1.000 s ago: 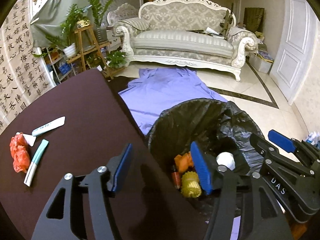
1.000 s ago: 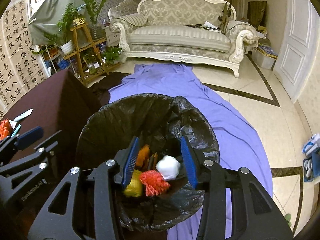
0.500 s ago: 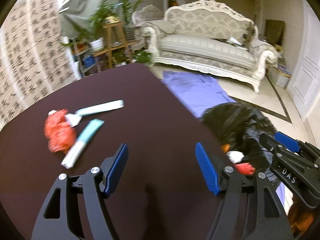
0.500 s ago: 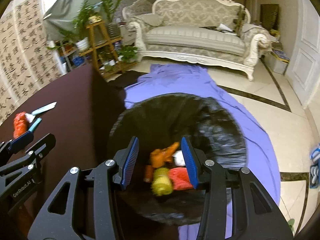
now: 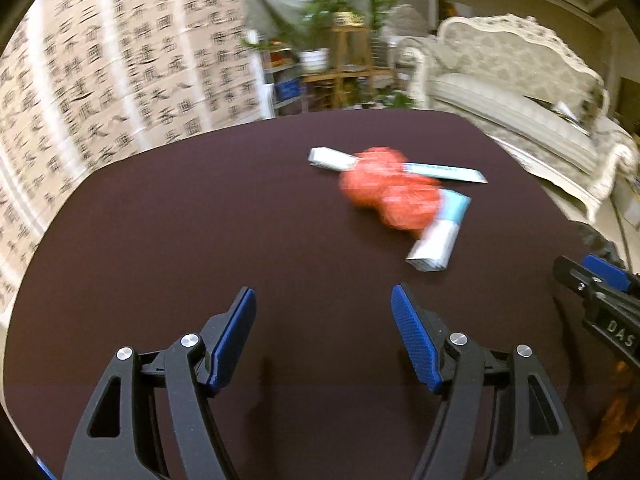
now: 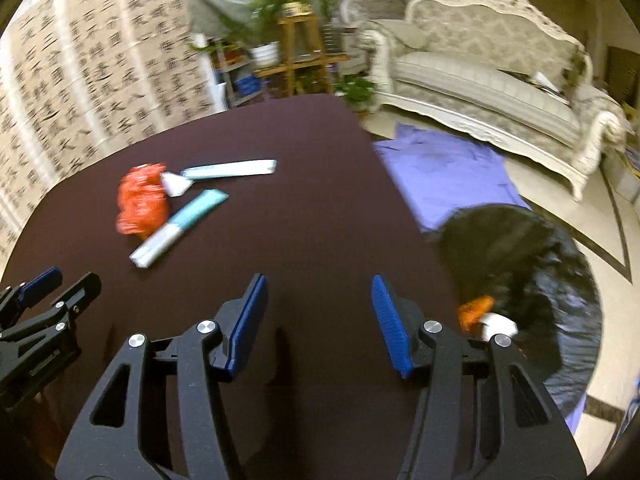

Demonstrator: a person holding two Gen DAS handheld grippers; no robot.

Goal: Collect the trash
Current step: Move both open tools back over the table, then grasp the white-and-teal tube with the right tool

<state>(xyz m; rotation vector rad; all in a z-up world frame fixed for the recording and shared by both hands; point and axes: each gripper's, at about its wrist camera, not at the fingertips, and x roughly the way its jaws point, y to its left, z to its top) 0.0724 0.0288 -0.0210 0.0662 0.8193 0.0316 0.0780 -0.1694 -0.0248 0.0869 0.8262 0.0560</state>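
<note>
On the dark brown table (image 5: 200,220) (image 6: 320,200) lies a crumpled red wrapper (image 5: 390,194) (image 6: 142,200) beside a flat pale blue packet (image 5: 444,171) (image 6: 230,169) and a teal and white tube (image 5: 438,236) (image 6: 178,228). A small white scrap (image 6: 174,185) lies against the red wrapper. My left gripper (image 5: 324,332) hangs open and empty over the table, short of the trash. My right gripper (image 6: 318,316) is empty over the table's near right part and its jaws are opening. A black bin bag (image 6: 528,264) right of the table holds orange and white trash.
A purple cloth (image 6: 444,172) lies on the tiled floor between the table and a cream sofa (image 6: 480,84). A wooden plant stand (image 6: 300,52) and a calligraphy screen (image 6: 80,80) stand behind the table. The right gripper's tip (image 5: 600,280) shows at the left wrist view's right edge.
Both grippers swung left from above the bin bag to above the table. The bin has slid to the right edge of view, the table trash has come near, and both jaws stand wider.
</note>
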